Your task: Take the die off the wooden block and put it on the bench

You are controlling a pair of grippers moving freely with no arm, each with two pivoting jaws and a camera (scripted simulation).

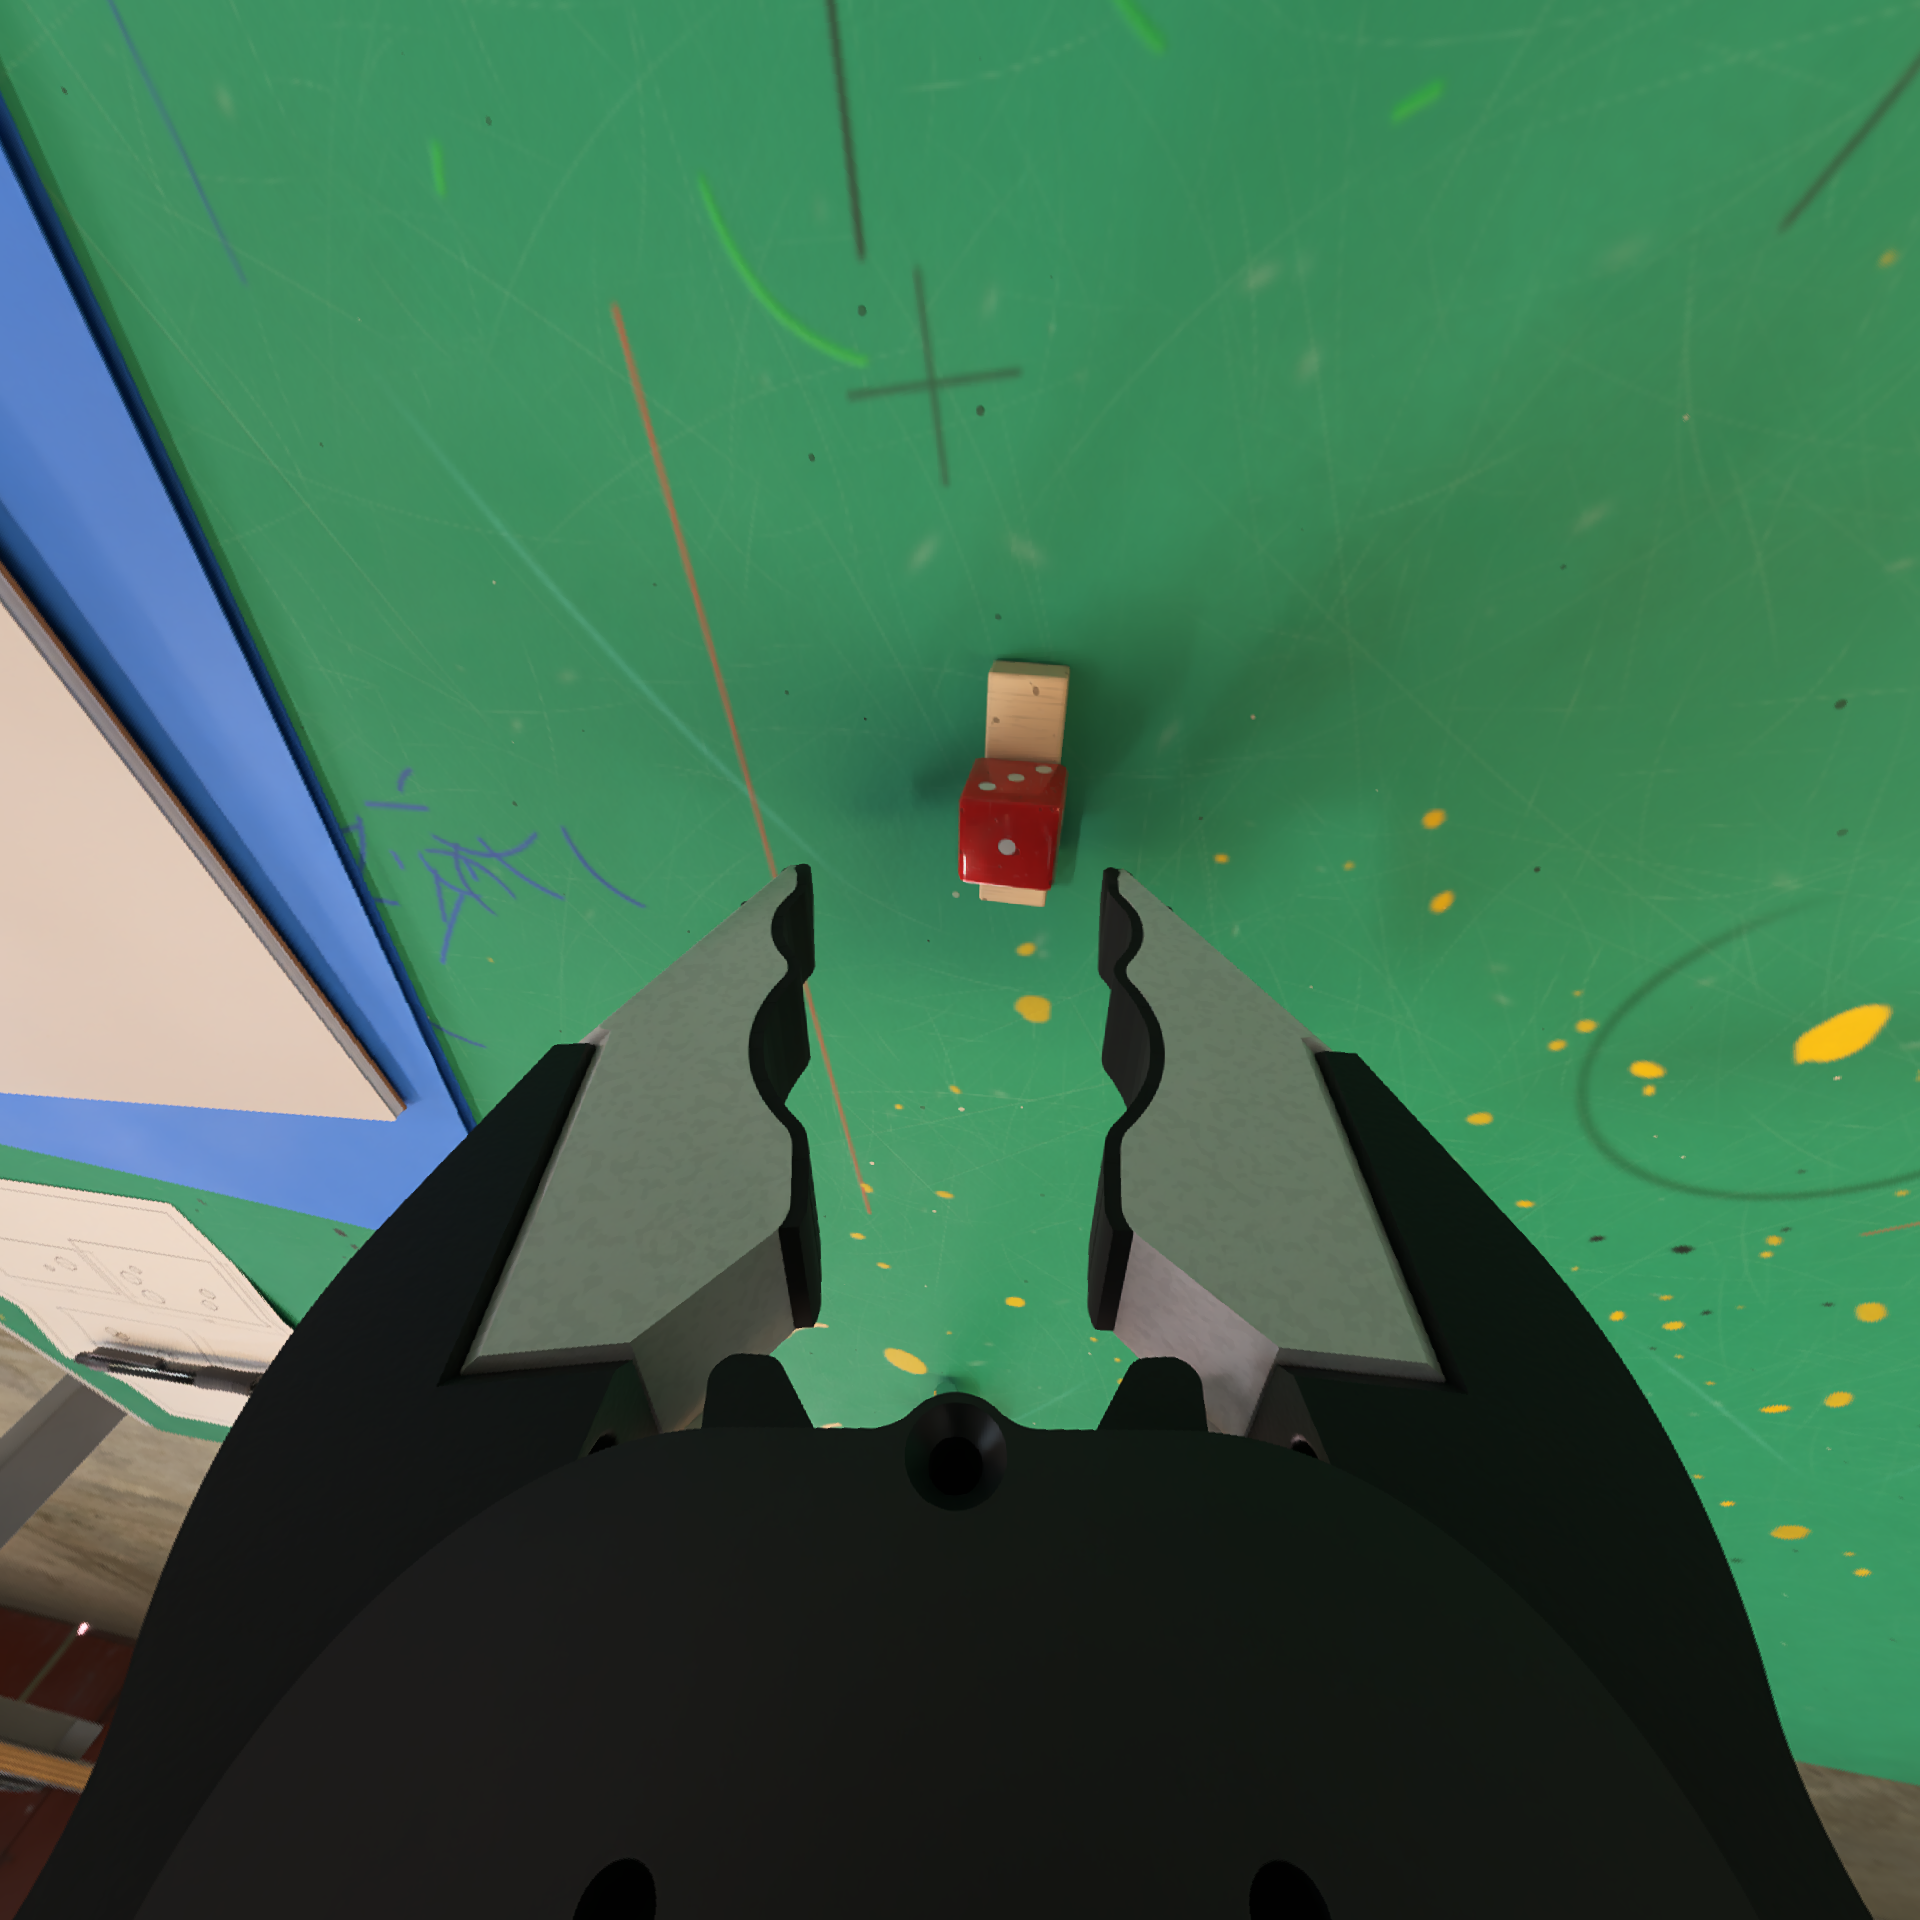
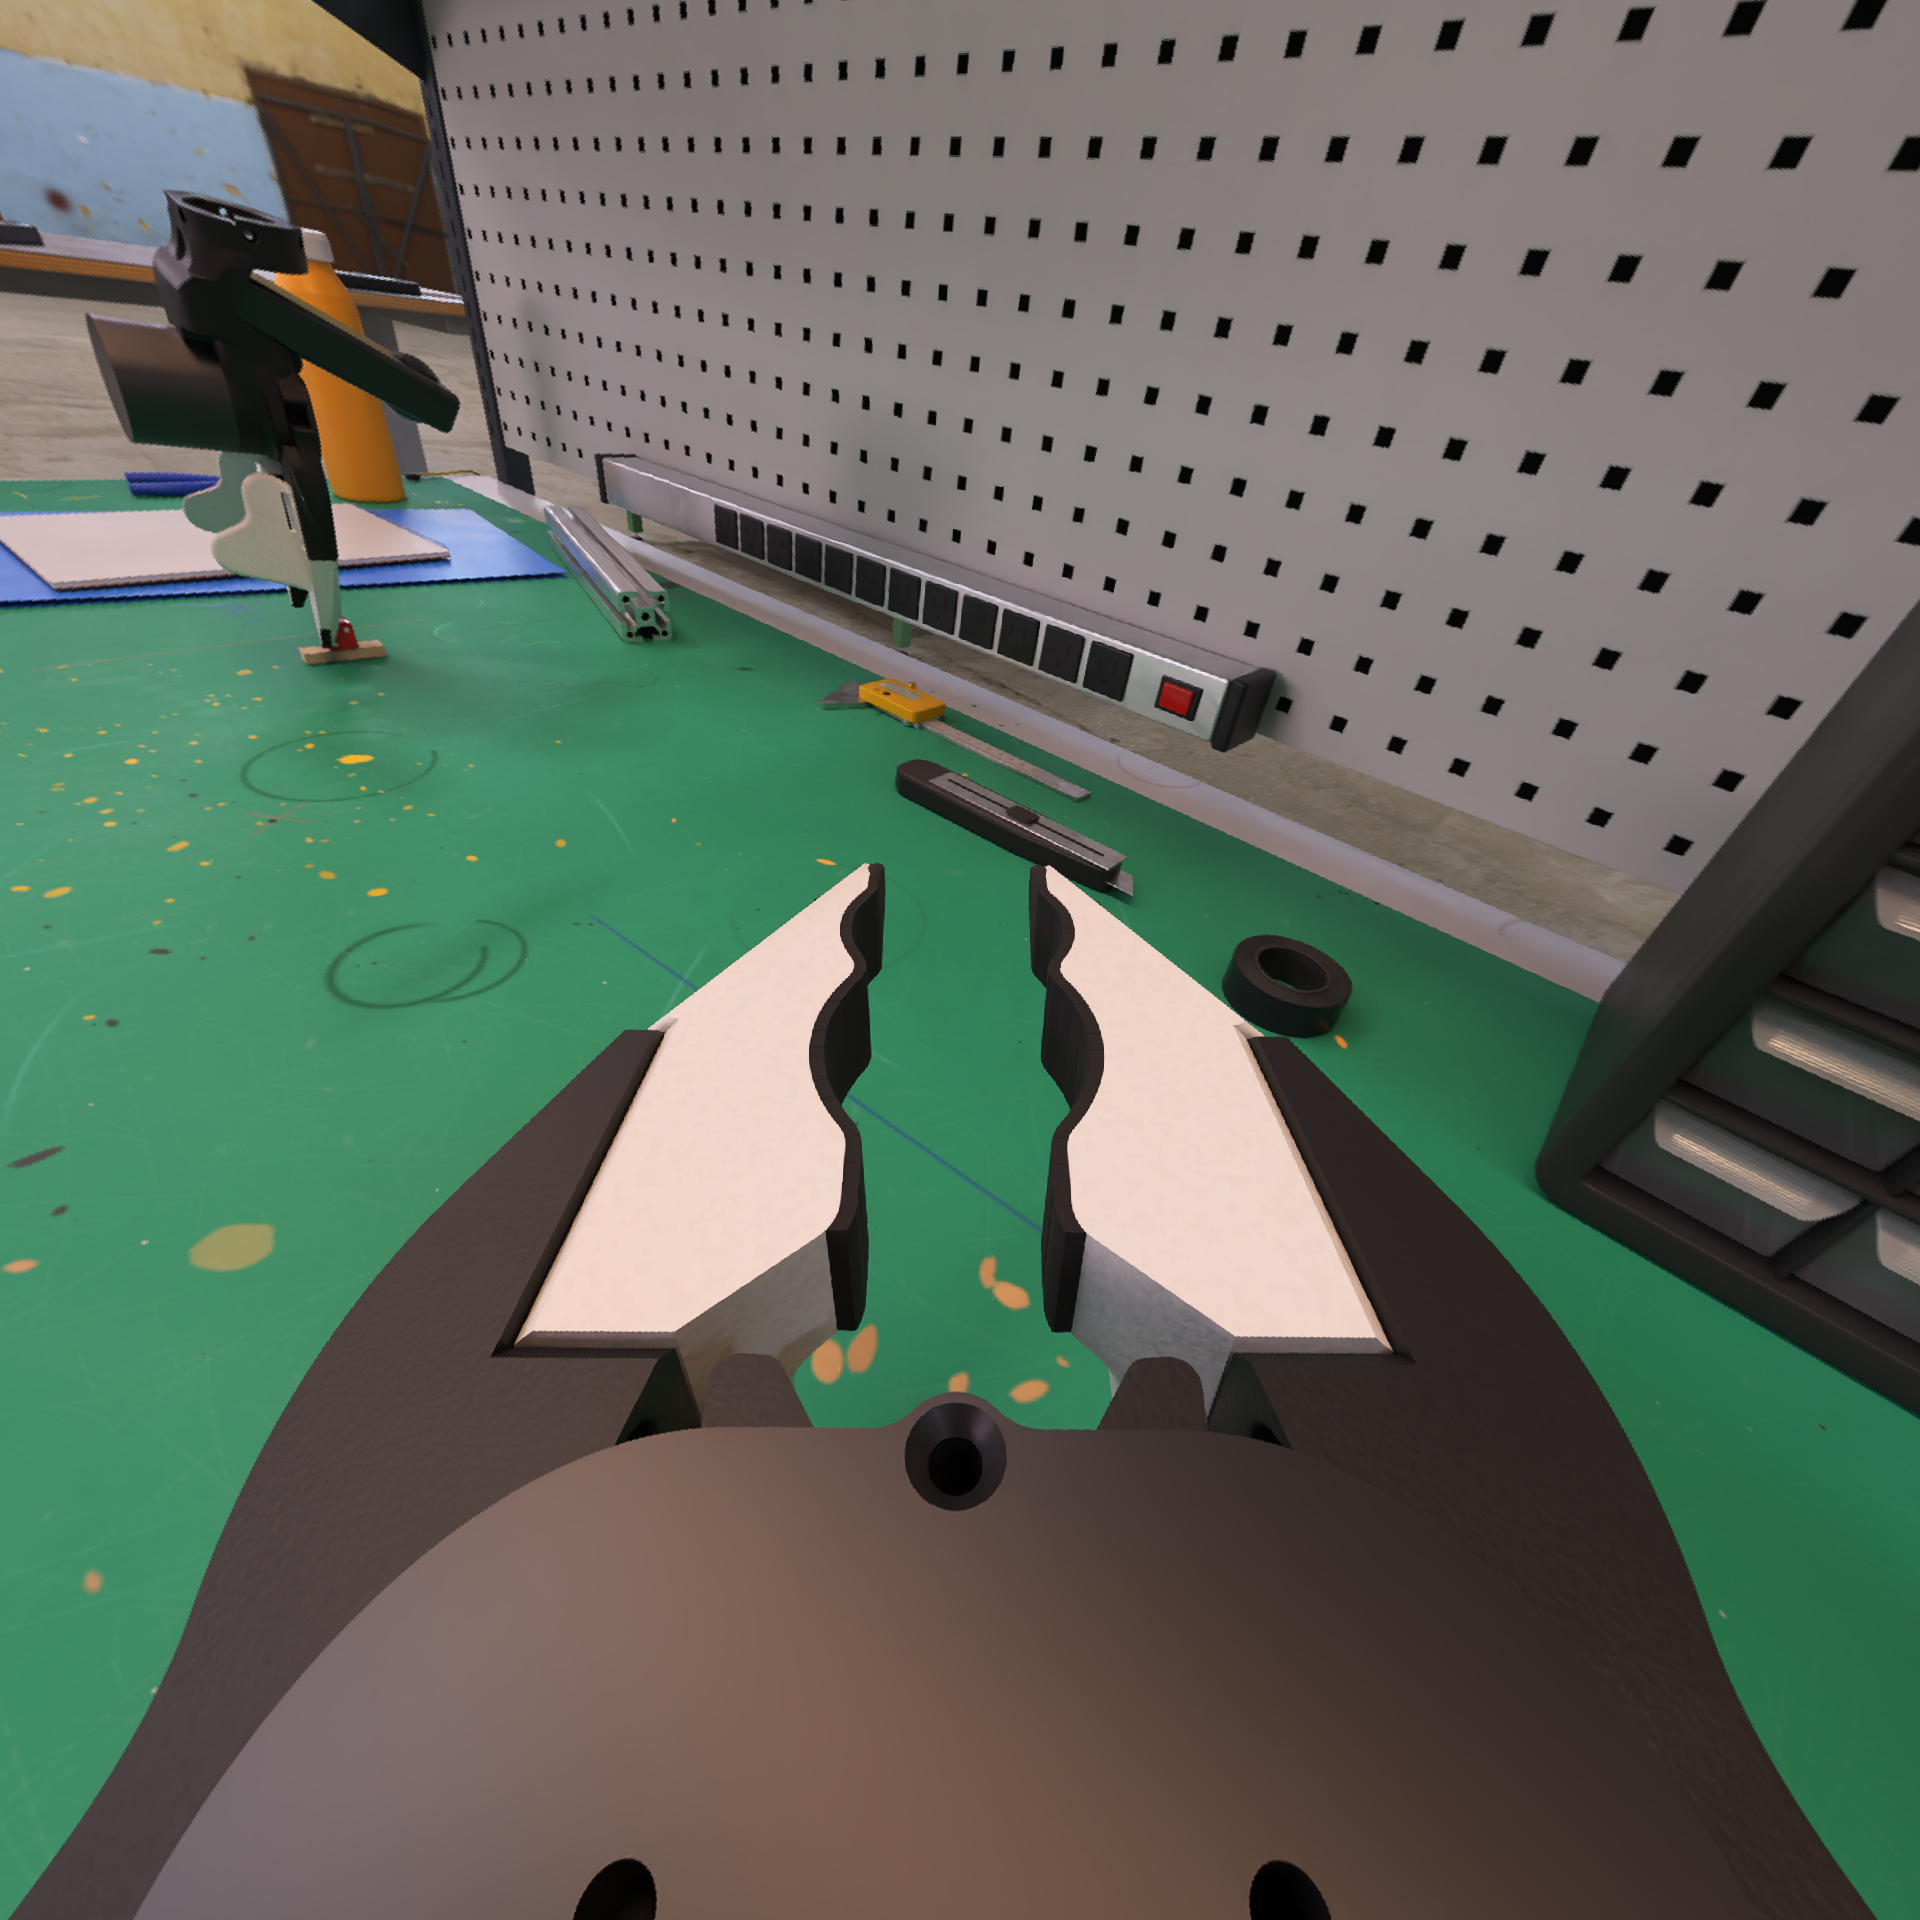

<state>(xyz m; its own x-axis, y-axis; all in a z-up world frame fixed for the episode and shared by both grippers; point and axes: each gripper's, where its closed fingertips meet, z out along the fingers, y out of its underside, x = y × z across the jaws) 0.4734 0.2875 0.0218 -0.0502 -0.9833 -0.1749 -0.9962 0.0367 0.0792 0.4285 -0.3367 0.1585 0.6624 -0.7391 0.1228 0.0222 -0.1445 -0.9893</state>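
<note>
A red die [image 1: 1010, 826] with white pips sits on the near end of a small pale wooden block [image 1: 1027, 711] lying on the green bench mat [image 1: 1351, 582]. My left gripper [image 1: 956, 883] is open and empty, pointing down at the mat with the die just beyond its fingertips, in line with the gap. In the right wrist view the die [image 2: 345, 635] and the block [image 2: 343, 652] show far off at the left, with the left gripper [image 2: 324, 623] right above them. My right gripper [image 2: 956, 878] is open and empty, low over the mat, far from the die.
A blue sheet [image 1: 125, 582] bearing a pale board [image 1: 114, 935] lies left of the block. At the back stand a pegboard wall [image 2: 1247, 312] and a power strip [image 2: 935, 597]. An aluminium bar [image 2: 613, 571], yellow caliper [image 2: 904, 701], utility knife [image 2: 1013, 826], black tape roll [image 2: 1288, 982] and drawer cabinet [image 2: 1787, 1091] lie to the right.
</note>
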